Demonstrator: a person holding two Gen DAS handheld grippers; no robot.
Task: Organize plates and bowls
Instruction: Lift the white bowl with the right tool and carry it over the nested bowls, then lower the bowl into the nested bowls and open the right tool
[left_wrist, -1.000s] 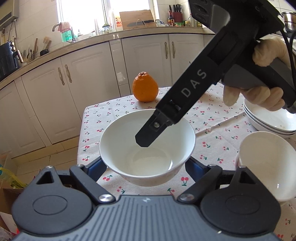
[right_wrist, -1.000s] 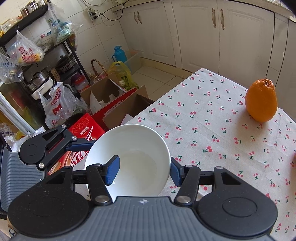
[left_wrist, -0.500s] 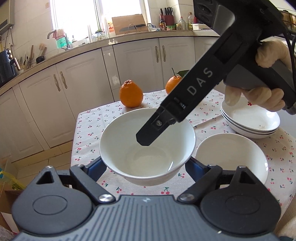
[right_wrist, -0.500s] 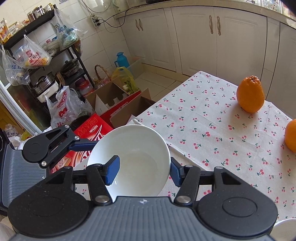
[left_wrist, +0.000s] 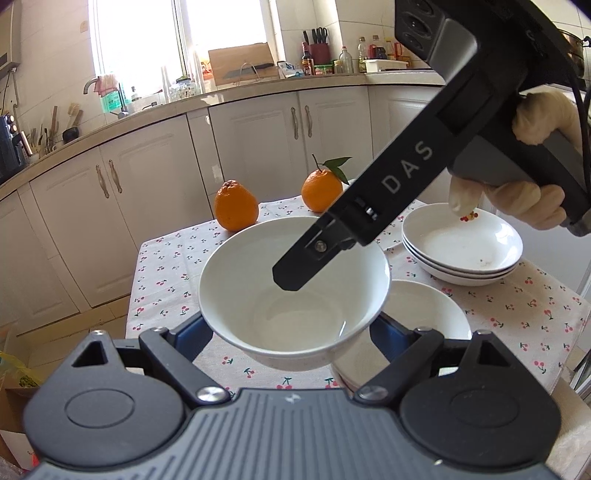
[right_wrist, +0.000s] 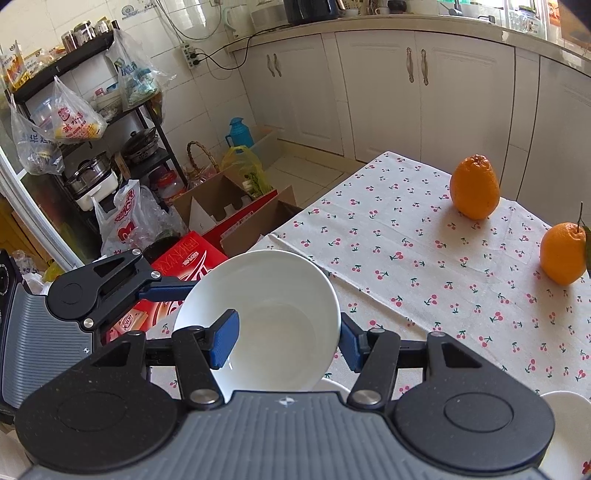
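Left wrist view, both claws gripping one white bowl (left_wrist: 295, 295), left claw (left_wrist: 291, 332) clamping outer walls, right claw (right_wrist: 286, 339) pinching its rim, bowl hanging above a second bowl (left_wrist: 428, 310) on the surface (left_wrist: 517, 314).

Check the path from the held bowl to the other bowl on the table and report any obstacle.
Nothing visible blocks it. The held bowl, gripped by both grippers, hangs just above the empty bowl; the oranges and stacked plates sit aside.

Blk grippers (left_wrist: 291, 328), blue pads (right_wrist: 224, 338), "DAS" mark, pale glove (left_wrist: 532, 206)
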